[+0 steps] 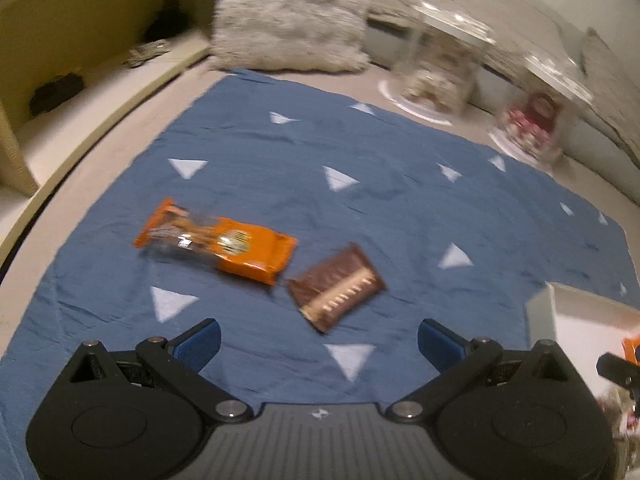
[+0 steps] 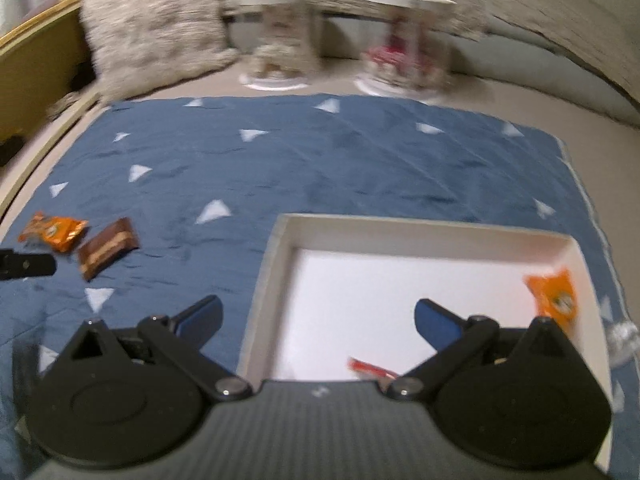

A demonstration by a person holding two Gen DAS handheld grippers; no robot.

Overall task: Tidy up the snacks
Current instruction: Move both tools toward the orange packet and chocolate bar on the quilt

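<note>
An orange snack packet and a brown chocolate wafer packet lie side by side on the blue cloth. My left gripper is open and empty, just short of the brown packet. My right gripper is open and empty over the near-left part of a white box. The box holds an orange packet at its right and a red packet near my right finger. The two loose packets also show in the right wrist view, orange and brown.
Two clear lidded jars with snacks stand beyond the cloth. A fluffy cushion lies at the back. A wooden shelf unit runs along the left. The white box's corner shows at the right of the left wrist view.
</note>
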